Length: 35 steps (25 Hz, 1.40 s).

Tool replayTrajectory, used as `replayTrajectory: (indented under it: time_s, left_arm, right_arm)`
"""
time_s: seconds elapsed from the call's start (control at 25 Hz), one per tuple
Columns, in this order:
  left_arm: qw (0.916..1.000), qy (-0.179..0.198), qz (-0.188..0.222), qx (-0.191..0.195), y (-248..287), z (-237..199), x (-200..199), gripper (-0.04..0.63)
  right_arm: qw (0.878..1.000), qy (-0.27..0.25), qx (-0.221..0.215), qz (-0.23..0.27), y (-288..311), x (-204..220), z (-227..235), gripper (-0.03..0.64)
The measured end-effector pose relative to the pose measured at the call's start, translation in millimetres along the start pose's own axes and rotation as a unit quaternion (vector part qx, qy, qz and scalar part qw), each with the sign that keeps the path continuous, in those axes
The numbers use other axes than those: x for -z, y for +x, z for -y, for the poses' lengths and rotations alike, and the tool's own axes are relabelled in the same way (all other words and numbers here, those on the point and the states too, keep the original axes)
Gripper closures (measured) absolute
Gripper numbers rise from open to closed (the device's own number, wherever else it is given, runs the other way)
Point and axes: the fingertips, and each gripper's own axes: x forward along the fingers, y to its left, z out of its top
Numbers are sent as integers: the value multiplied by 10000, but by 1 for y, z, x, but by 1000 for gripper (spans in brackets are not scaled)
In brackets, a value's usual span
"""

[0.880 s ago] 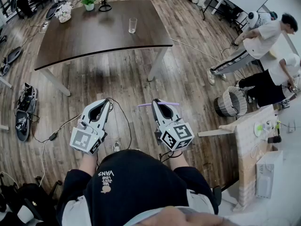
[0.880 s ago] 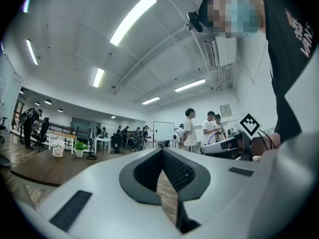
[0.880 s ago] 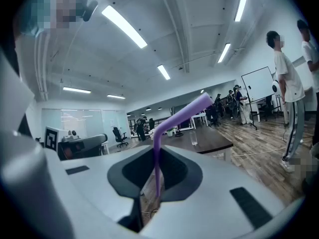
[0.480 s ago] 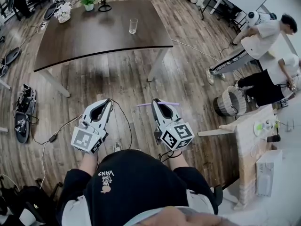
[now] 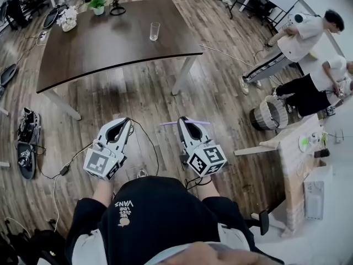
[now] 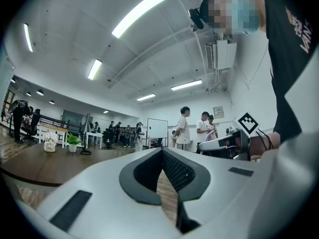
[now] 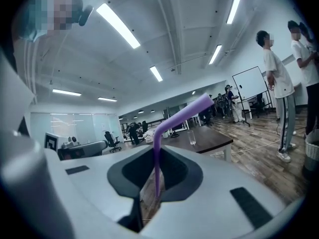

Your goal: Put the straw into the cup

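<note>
Right gripper view shows the purple straw (image 7: pixel 157 158) pinched crosswise between the closed fingers of the right gripper (image 5: pixel 185 127), its bent end sticking out to one side. The straw is over the wooden floor, off the near edge of the desk (image 5: pixel 110 43). The clear cup (image 5: pixel 155 30) stands upright on that desk, well apart from the straw. Level with the right gripper, equally short of the desk, the left gripper (image 5: pixel 118 128) has its fingers closed on nothing.
</note>
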Motion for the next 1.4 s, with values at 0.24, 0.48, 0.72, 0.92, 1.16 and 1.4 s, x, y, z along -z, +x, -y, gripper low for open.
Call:
replayTrajectory:
  time_s: [0.24, 0.48, 0.72, 0.92, 1.16, 1.4]
  left_arm:
    - [9999, -136, -18, 99, 13, -20, 2, 584]
    - [9999, -133, -19, 45, 43, -33, 3, 584]
    - [9997, -117, -13, -191, 89, -50, 4, 584]
    - [9990, -54, 29, -449, 139, -66, 1, 584]
    - [9976, 14, 2, -699, 190, -79, 1, 584]
    - [9966, 43, -41, -823, 228, -87, 6, 584]
  right_arm:
    - [9999, 30, 115, 17, 18, -3, 2, 575]
    - [10000, 25, 86, -25, 39, -11, 31, 575]
    - [9999, 7, -153, -56, 75, -27, 74, 575]
    - [9990, 12, -440, -89, 111, -43, 117, 575]
    - [9977, -30, -659, -175, 145, -57, 163, 575]
    - [9962, -31, -826, -275, 171, -62, 194, 575]
